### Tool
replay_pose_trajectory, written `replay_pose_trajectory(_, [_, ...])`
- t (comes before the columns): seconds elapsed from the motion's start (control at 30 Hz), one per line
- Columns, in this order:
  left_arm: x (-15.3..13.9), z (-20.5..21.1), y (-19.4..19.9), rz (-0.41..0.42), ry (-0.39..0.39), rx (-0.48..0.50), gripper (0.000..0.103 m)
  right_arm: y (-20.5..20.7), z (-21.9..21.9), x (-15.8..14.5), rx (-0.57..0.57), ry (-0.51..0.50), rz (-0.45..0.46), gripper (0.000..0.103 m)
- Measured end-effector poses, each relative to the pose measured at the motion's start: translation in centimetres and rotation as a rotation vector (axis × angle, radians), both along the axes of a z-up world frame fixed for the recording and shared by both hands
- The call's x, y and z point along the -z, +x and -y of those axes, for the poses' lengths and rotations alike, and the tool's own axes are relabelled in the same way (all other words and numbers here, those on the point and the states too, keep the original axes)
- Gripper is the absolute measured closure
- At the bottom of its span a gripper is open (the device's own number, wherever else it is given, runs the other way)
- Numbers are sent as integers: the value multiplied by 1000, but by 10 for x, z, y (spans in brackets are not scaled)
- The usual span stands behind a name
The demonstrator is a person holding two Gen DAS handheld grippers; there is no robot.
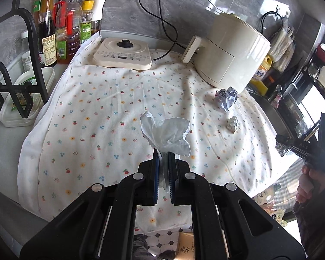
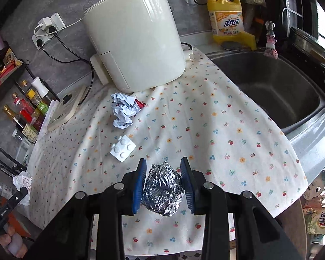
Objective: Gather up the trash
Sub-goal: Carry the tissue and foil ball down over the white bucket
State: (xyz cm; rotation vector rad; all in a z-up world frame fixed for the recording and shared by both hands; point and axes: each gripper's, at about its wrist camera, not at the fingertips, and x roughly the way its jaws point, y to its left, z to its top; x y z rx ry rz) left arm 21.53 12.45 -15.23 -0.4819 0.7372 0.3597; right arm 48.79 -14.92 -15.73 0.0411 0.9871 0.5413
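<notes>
Jaws first: the left gripper (image 1: 164, 162) is clamped tight on a tissue (image 1: 166, 133), pinching only its bottom tail while the rest fans out above the pads. The right gripper (image 2: 163, 169) squeezes a foil ball (image 2: 162, 189) between its blue pads (image 2: 139, 186), jaws partway apart around its bulk. Both pieces are off the cloth (image 2: 227, 140).

Still lying on the cloth, seen from the right wrist: a blister pack (image 2: 123, 148) at 11 o'clock from the foil, and crumpled paper (image 2: 123, 112) further out at 11, just in front of the air fryer (image 2: 134, 34). The sink (image 2: 270, 86) opens at 2 o'clock.

Risks, as I judge them:
1. The tissue is held by a thin tail; a quick swing could tear it or let it slip free.
2. The foil is smooth and crushable; it could pop sideways out of the pads, perhaps toward the sink.
3. With 2 full grippers, the 2 leftover pieces need another trip; no bin is in view.
</notes>
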Motion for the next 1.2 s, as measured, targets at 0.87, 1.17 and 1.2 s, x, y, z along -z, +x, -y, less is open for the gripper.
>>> replay_pose_trajectory(0.87, [17,166,-34,-59,11,216,95,-123,175,29,112,7,-65,70])
replay_pose_trajectory(1.17, [32,225,-21,-103,12,355,95,-166,243,69,205,-28,-143,70])
replay_pose_trajectory(1.2, [34,232,-19,-107,10,368,95,-171,249,74,215,-33,-155,70])
